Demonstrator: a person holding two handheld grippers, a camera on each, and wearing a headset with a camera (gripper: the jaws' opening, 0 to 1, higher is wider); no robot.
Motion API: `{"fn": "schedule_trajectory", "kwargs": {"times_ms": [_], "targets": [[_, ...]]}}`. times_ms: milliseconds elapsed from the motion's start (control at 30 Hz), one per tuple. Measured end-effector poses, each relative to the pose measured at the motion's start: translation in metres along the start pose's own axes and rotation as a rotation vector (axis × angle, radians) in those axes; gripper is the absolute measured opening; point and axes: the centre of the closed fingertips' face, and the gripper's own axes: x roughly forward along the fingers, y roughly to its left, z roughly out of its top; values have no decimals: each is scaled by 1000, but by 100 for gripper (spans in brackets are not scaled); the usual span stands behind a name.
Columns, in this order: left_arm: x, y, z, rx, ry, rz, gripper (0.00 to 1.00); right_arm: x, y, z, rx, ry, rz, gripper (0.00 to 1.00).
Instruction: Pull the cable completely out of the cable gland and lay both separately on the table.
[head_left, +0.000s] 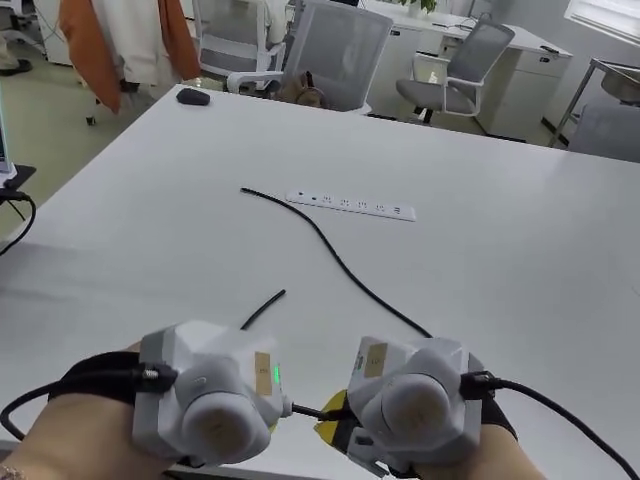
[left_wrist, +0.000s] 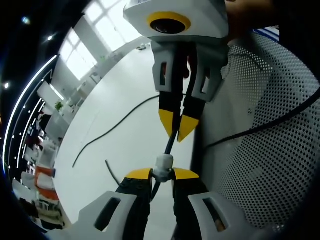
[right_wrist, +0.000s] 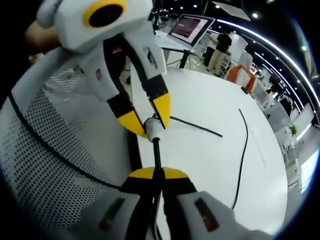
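Extraction step is in hand. Left hand-held gripper (left_wrist: 162, 175) is clenched on the cable gland (left_wrist: 163, 164); right hand-held gripper (right_wrist: 156, 176) grasps the cable (right_wrist: 156, 152) just ahead of it, apparently not yet free. Next move calls for a straight pull apart.

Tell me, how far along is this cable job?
Nothing finished yet. The left hand-held gripper clamps the white cable gland, the right hand-held gripper clamps the black cable threaded through it. Left: pulling the cable free and laying both on the table.
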Motion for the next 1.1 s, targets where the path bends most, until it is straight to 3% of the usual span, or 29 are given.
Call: {"fn": "schedule_trajectory", "kwargs": {"times_ms": [67,267,333,733,900,967,1033,1100], "targets": [[2,1,-5,3,17,2,17,0,-2,-5,8,22,-7,2],[-1,-1,-1,-8,3,0,17,0,-2,-9,37,35,-8,2],[-2,1,-4,2,20,9,17,1,-4,-17,43,74,-15,2],[-3,2,-4,-14,22,13,17,-2,-15,-54,143,225,-58,2],[-3,2,-4,-14,24,15,17,-2,-14,-55,160,229,-58,3],[-3,3,-5,-17,27,14,17,0,-10,-55,160,241,-40,9],[-2,2,-5,-19,26,9,17,3,-4,-49,142,213,-8,17],[-1,0,-5,-11,30,6,17,3,-2,-34,102,146,2,17]]}}
